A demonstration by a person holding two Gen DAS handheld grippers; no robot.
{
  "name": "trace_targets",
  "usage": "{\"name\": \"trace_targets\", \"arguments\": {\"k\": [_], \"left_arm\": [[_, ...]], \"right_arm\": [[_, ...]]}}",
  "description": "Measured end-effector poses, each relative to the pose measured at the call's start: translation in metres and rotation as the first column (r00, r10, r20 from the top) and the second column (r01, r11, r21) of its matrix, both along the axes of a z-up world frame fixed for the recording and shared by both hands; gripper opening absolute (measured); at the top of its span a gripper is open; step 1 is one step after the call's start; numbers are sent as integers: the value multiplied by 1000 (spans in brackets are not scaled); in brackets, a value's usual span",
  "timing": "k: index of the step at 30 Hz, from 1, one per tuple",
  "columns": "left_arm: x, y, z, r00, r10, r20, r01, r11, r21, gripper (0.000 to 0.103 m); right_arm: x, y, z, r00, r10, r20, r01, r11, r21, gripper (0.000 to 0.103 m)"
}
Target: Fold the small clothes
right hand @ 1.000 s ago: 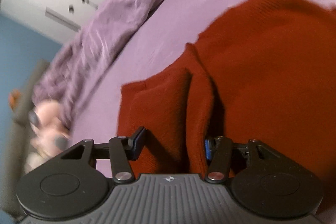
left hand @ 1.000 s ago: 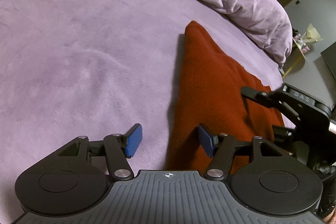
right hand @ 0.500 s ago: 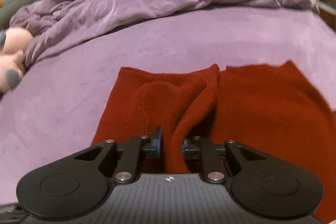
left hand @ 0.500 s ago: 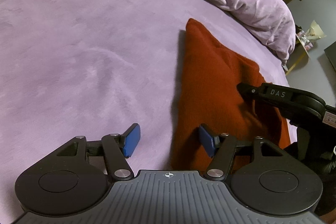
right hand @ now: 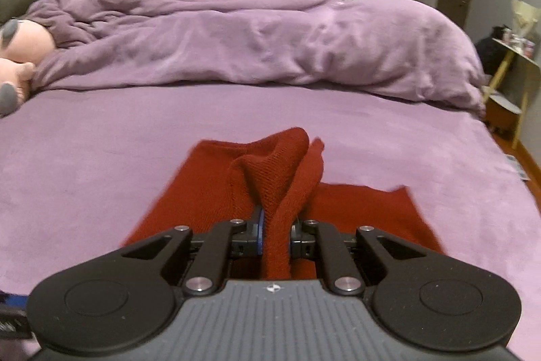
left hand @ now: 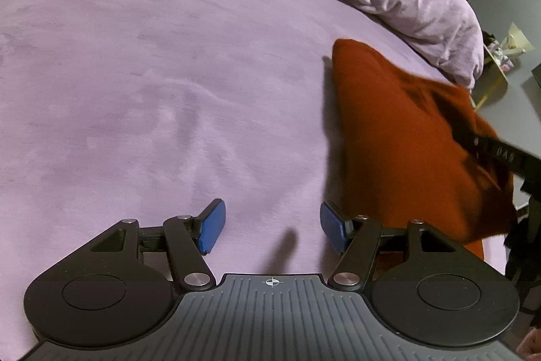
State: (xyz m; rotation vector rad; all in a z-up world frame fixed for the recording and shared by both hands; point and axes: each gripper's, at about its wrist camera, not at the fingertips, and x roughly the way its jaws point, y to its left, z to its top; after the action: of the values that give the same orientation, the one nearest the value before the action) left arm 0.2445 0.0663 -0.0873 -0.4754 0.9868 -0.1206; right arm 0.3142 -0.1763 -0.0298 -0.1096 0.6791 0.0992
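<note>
right wrist view: right tongs (right hand: 275, 234) have just closed, pinching the red knit garment (right hand: 270, 178) and lifting it off the bed (right hand: 101, 137) to fold, while left tongs (left hand: 270, 227) gape empty.

Ribbed rust-red knit garment (right hand: 270, 178) on matt, velvety purple bedsheet (right hand: 101, 158)

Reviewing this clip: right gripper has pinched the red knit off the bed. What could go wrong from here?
1. The right gripper has just closed on a bunched ridge of the red garment, so several layers may lift together and spoil the fold.
2. The left gripper is open over bare bed sheet, holding nothing; unpinned, the whole garment may drag along.
</note>
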Motion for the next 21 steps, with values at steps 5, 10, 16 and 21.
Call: {"name": "trace_targets", "arguments": {"k": [5, 10, 16, 21], "left_arm": [[6, -29, 1, 998, -56, 17, 56, 998, 31, 69], [10, -52, 3, 994, -104, 27, 101, 989, 105, 69], [8, -54, 2, 996, -84, 24, 81, 991, 103, 69], [5, -58, 3, 997, -79, 16, 77, 990, 120, 69]], "right_arm": [[4, -45, -28, 993, -86, -83, 87, 996, 14, 11], [-4, -92, -45, 979, -134, -155, 169, 956, 241, 41], [-27, -132, -47, 959, -207, -195, 272, 868, 416, 47], [-17, -139, -60, 952, -162, -259, 280, 803, 527, 69]]}}
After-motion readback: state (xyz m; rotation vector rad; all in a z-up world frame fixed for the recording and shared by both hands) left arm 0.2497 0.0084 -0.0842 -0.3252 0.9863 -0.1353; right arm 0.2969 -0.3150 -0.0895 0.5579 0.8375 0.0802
